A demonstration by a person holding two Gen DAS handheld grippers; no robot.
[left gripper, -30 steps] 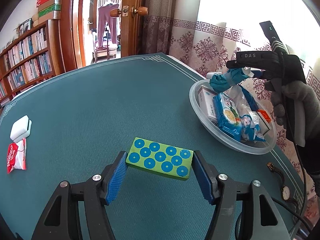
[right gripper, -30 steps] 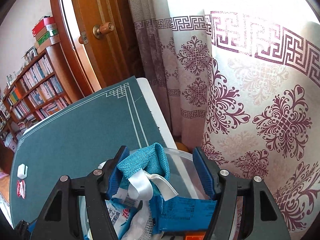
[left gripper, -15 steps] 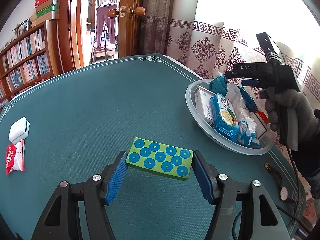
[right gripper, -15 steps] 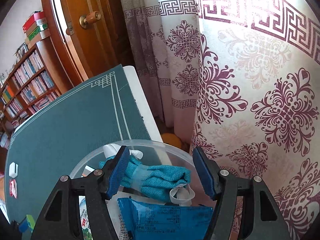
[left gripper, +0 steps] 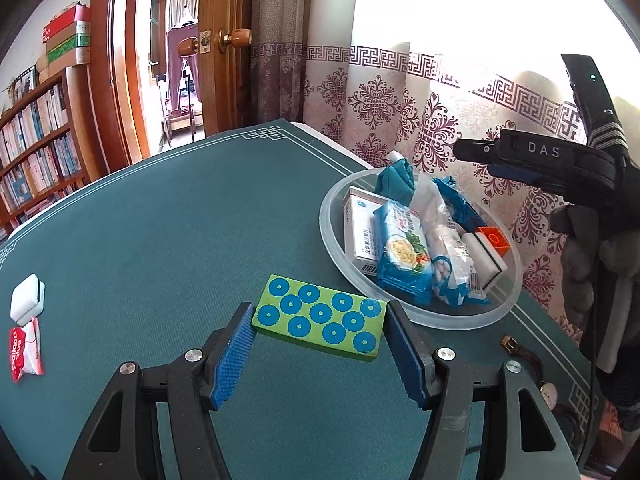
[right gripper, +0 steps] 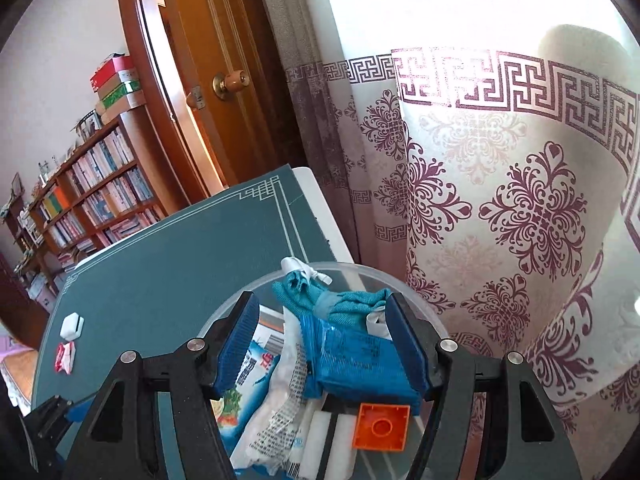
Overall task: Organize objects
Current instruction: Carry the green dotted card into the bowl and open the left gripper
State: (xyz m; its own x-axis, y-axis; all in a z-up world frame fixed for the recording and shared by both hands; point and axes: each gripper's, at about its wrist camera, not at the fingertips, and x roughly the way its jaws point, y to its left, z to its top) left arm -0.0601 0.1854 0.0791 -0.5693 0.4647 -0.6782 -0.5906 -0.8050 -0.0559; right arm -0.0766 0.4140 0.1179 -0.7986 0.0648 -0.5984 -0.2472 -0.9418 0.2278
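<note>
Transport step on my end: left gripper (left gripper: pixel 320 336) clamps the green dotted block (left gripper: pixel 320 322) above the table (left gripper: pixel 160 240), right gripper (right gripper: pixel 320 344) hangs open, empty over the bowl (left gripper: pixel 420 316); next I'd carry the block there.

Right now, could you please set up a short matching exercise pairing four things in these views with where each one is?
Things:
1. green tile with blue dots
2. orange block
3. red sachet
4. teal cloth

Places:
A. far end of the clear bowl
B. held in the left gripper
C. on the table beside a white case
D. near side of the bowl

Pairs: 1-B, 2-D, 3-C, 4-A
</note>
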